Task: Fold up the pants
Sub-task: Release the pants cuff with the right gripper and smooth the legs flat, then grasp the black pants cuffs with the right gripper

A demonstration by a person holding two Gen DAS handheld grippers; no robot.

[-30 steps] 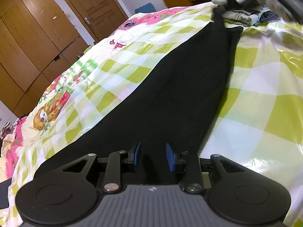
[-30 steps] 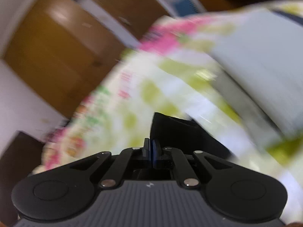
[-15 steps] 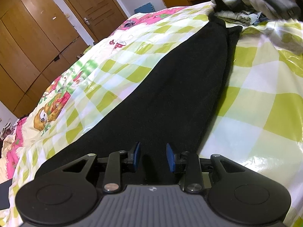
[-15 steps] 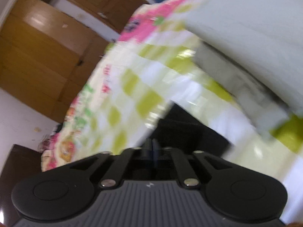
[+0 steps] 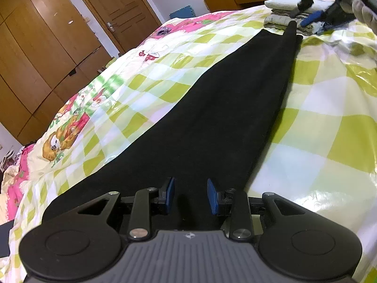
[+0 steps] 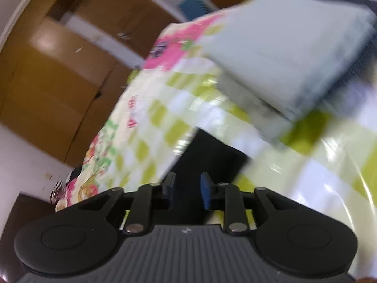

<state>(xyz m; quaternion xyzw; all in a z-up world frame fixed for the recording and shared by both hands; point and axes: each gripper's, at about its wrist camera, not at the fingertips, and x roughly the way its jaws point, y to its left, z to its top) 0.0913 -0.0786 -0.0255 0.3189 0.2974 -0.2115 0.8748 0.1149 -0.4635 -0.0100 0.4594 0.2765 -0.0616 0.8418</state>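
Both tools gape: left tool and just-opening right tool over black pants.

Left wrist cam: low at near end of long black pants, facing along them. Right wrist cam: close over their far end, blurred. Both catch green-checked bedcover and brown wooden wardrobe.

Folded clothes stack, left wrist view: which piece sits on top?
The white folded piece tops the stack. It is the palest one; the beige-grey folded piece lies under it, and the black pants end just short of the stack.
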